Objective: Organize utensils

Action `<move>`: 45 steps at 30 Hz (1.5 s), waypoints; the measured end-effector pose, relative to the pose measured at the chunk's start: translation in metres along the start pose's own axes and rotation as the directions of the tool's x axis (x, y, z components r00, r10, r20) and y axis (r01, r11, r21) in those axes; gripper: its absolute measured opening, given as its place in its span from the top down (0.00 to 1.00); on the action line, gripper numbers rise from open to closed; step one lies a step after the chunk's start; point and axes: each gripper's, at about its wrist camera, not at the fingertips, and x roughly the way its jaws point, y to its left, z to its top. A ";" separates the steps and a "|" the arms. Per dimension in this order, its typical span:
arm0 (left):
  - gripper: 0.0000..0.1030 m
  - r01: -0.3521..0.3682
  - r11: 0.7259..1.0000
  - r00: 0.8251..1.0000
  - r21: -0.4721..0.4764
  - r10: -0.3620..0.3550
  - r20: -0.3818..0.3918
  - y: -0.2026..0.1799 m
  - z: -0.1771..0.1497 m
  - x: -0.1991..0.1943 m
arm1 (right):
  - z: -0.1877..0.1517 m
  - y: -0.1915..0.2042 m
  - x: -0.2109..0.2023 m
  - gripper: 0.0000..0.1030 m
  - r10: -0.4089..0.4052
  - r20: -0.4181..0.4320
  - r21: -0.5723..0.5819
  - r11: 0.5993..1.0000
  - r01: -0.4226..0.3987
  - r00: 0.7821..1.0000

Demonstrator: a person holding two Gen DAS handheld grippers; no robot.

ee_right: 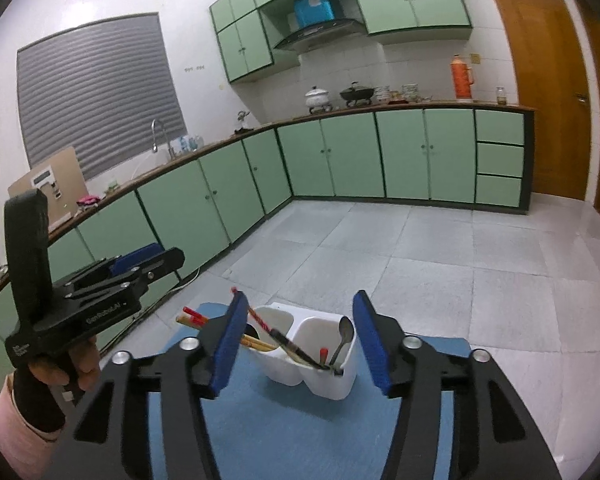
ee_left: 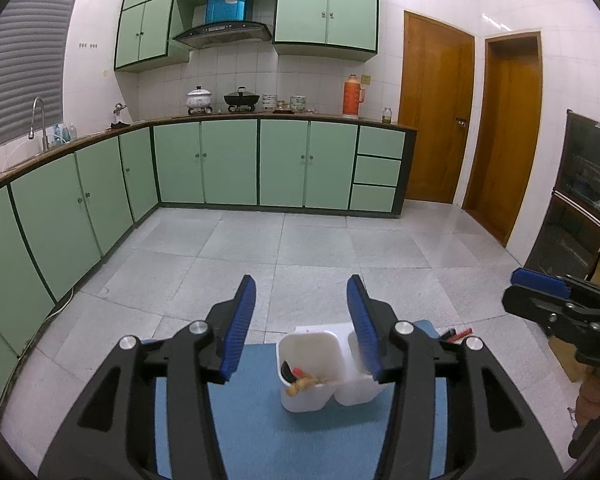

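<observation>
A white two-compartment utensil holder (ee_left: 308, 372) (ee_right: 312, 360) stands on a blue mat (ee_left: 252, 420) (ee_right: 284, 432). In the right wrist view a metal spoon (ee_right: 344, 336) and a dark chopstick (ee_right: 288, 344) lean in its near compartment, while red-tipped chopsticks (ee_right: 192, 316) stick out to the left, behind the left finger. The left wrist view shows wooden ends (ee_left: 304, 382) inside one compartment and red-tipped sticks (ee_left: 458, 334) past the holder. My left gripper (ee_left: 302, 292) hangs open above the holder, gripping nothing. My right gripper (ee_right: 300, 308) is open too, with empty jaws in front of the holder.
Green base cabinets (ee_left: 228, 160) run along the far and left walls beyond a grey tiled floor (ee_left: 300, 248). Wooden doors (ee_left: 436, 112) stand at the right, next to a dark glass cabinet (ee_left: 588, 184). A hand (ee_right: 80, 368) in a pink sleeve holds the left gripper's handle.
</observation>
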 end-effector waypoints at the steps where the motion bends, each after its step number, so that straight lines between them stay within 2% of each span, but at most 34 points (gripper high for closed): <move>1: 0.51 -0.002 1.000 1.000 -0.004 0.002 0.001 0.000 -0.002 -0.003 | -0.002 0.000 -0.004 0.41 -0.003 0.007 0.008 1.000 0.003 1.000; 11: 0.43 -0.011 0.999 1.000 -0.030 0.011 0.007 0.002 -0.029 -0.043 | -0.036 0.020 -0.043 0.26 -0.019 0.046 0.025 1.000 0.018 0.999; 14: 0.38 -0.010 0.999 1.000 -0.031 0.010 0.008 0.001 -0.038 -0.058 | -0.045 0.026 -0.050 0.19 -0.014 0.047 0.031 0.999 0.013 0.999; 16: 0.30 -0.008 1.000 1.000 -0.025 0.008 0.012 -0.001 -0.044 -0.068 | -0.051 0.030 -0.055 0.11 -0.014 0.049 0.033 0.999 0.012 0.999; 19: 0.25 -0.006 1.000 1.000 -0.023 0.007 0.015 -0.002 -0.051 -0.081 | -0.057 0.036 -0.060 0.06 -0.018 0.052 0.025 1.000 0.017 0.999; 28: 0.14 -0.011 1.000 0.999 -0.021 0.011 0.043 -0.002 -0.066 -0.120 | -0.067 0.051 -0.078 0.06 -0.022 0.064 0.008 1.000 0.021 0.998; 45: 0.07 -0.035 0.999 0.996 -0.006 0.035 0.076 -0.007 -0.079 -0.163 | -0.083 0.073 -0.107 0.06 -0.025 0.075 -0.037 0.999 0.027 0.997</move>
